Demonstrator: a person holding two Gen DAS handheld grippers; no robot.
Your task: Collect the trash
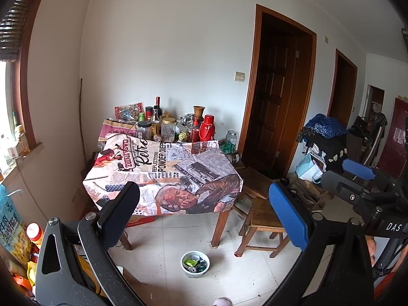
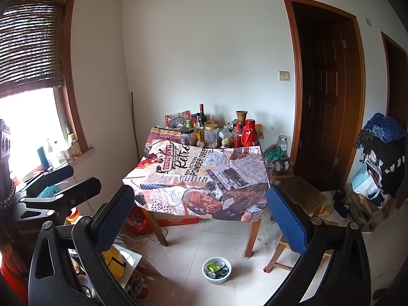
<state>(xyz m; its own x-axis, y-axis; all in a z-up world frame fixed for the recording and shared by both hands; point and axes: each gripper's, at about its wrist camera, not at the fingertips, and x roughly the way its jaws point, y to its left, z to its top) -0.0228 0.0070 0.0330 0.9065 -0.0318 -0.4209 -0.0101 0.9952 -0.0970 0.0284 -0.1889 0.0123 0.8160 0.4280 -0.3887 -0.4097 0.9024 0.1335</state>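
Left wrist view takes in most of the room: the counter (image 1: pixel 163 170) sits against the far wall under a newspaper-print cloth, with a stool (image 1: pixel 262 216) just beside its right leg. Along the back edge of the counter stands a crowd of jars and bottles, including a red flask (image 1: pixel 207 127) and a gold-lidded jar (image 1: pixel 168 129) with something brownish inside, hard to say what.

Down on the floor tiles in front of the counter is the bowl (image 1: pixel 195 264), and that's where the trash is: a crumpled green wrapper (image 1: pixel 190 262) plus what look like bottle caps and small round bits, too tiny to name for sure. The right wrist view shows the same bowl (image 2: pixel 216 269) with the same jumble in it.

Both tools are spread wide and holding nothing. The left tool (image 1: pixel 204 214) and the right tool (image 2: pixel 201 219) both hang well above the floor, well apart from the bowl.

Handling guess: the bowl looks ceramic, so stiff, a bit heavy and chippable, and its glaze is probably slick. Pinching the rim wall seems the best bet, kept level so the light loose scraps don't spill. The wrapper itself would just squash under the pads.
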